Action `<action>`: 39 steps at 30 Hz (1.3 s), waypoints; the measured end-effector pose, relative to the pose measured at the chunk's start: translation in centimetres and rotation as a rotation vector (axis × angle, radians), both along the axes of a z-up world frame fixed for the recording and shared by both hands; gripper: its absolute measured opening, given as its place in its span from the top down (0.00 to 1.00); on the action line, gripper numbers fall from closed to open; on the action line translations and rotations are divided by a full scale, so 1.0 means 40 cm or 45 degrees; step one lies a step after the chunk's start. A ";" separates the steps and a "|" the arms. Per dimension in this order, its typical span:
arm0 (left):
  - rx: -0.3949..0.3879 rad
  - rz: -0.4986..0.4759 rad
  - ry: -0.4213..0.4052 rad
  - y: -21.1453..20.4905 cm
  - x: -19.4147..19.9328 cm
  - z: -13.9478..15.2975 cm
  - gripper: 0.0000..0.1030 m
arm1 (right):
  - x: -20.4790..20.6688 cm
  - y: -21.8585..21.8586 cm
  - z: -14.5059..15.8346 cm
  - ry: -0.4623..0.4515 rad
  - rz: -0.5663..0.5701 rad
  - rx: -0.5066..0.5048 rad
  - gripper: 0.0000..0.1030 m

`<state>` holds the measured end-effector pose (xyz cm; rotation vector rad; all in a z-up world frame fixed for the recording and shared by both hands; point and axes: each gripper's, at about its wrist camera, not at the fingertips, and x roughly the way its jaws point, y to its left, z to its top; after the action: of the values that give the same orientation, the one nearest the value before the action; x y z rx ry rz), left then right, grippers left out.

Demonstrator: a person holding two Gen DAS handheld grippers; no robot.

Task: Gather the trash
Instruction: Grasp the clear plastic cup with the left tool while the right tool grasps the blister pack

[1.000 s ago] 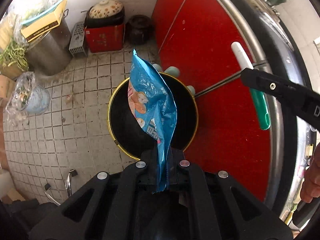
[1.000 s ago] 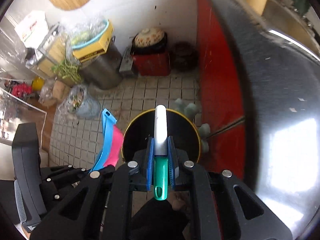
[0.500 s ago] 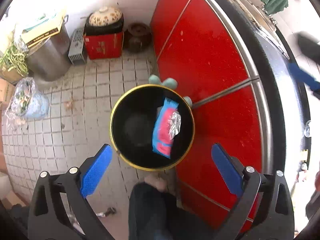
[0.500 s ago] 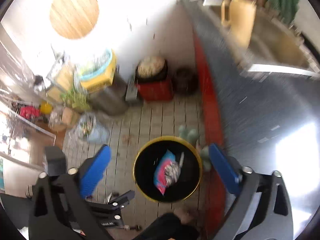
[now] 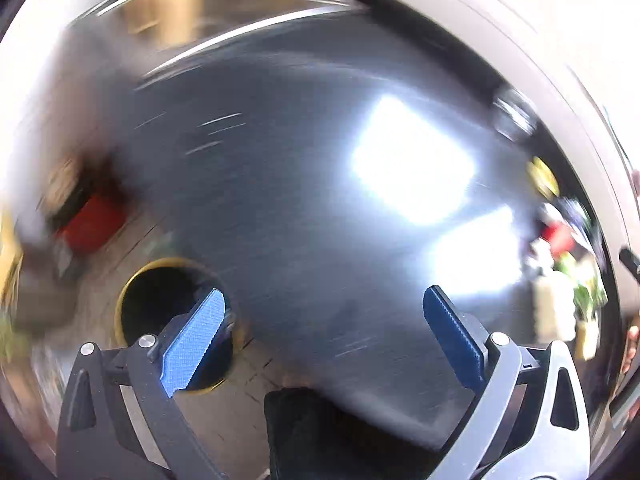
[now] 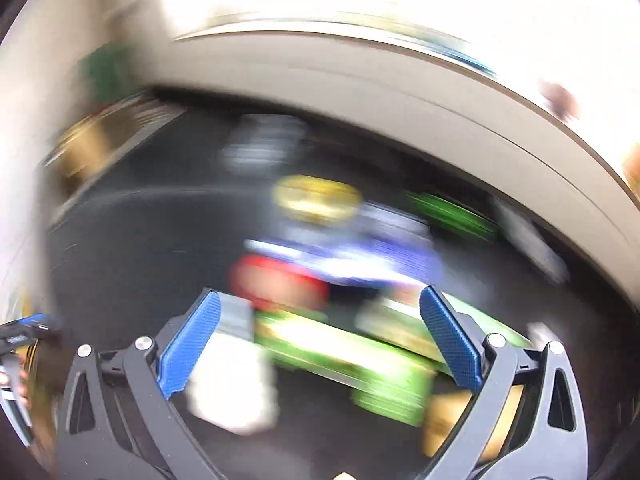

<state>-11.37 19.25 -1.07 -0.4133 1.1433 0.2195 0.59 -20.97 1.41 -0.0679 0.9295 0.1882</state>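
Both views are blurred by motion. My left gripper point(image 5: 324, 340) is open and empty above the steel counter point(image 5: 320, 168). The yellow-rimmed black bin point(image 5: 148, 300) stands on the floor at the lower left, partly behind my left finger pad point(image 5: 192, 340); its contents are hidden. My right gripper point(image 6: 316, 340) is open and empty over the dark counter point(image 6: 120, 248), facing a smeared pile of litter: a green packet point(image 6: 352, 356), a white item point(image 6: 232, 384), a red one point(image 6: 276, 284), a blue-white wrapper point(image 6: 360, 260) and a yellow disc point(image 6: 316, 200).
A red box point(image 5: 92, 220) stands on the floor at the left. Blurred litter point(image 5: 560, 240) lies at the counter's right end. A pale wall point(image 6: 360, 80) runs behind the counter. The other gripper point(image 6: 16, 336) shows at the left edge of the right wrist view.
One second ago the left gripper held a blue snack bag and the right a white-green stick; both were let go into the bin. Both grippers have swung up and right to the counter.
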 end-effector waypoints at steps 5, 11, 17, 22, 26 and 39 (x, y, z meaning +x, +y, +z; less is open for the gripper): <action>0.075 -0.291 0.008 -0.227 0.181 0.013 0.06 | -0.104 -0.425 -0.063 0.099 -0.541 -0.046 0.07; 0.126 -0.460 0.030 -0.375 0.295 0.003 0.06 | -0.225 -0.588 -0.131 0.173 -0.802 0.048 0.07; 0.187 -0.492 0.050 -0.395 0.410 0.019 0.06 | -0.200 -0.571 -0.186 0.230 -0.777 0.104 0.07; 0.238 -0.450 0.062 -0.367 0.545 0.034 0.06 | -0.073 -0.527 -0.218 0.302 -0.699 0.066 0.07; 0.243 -0.441 0.082 -0.355 0.654 0.025 0.06 | 0.021 -0.490 -0.255 0.355 -0.622 0.043 0.07; 0.278 -0.613 0.125 -0.373 0.900 -0.080 0.55 | 0.101 -0.492 -0.303 0.384 -0.612 0.055 0.57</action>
<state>24.64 4.31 -4.25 0.0719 1.2653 -0.0585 4.63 -40.65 -10.71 0.2287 1.2133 -0.2342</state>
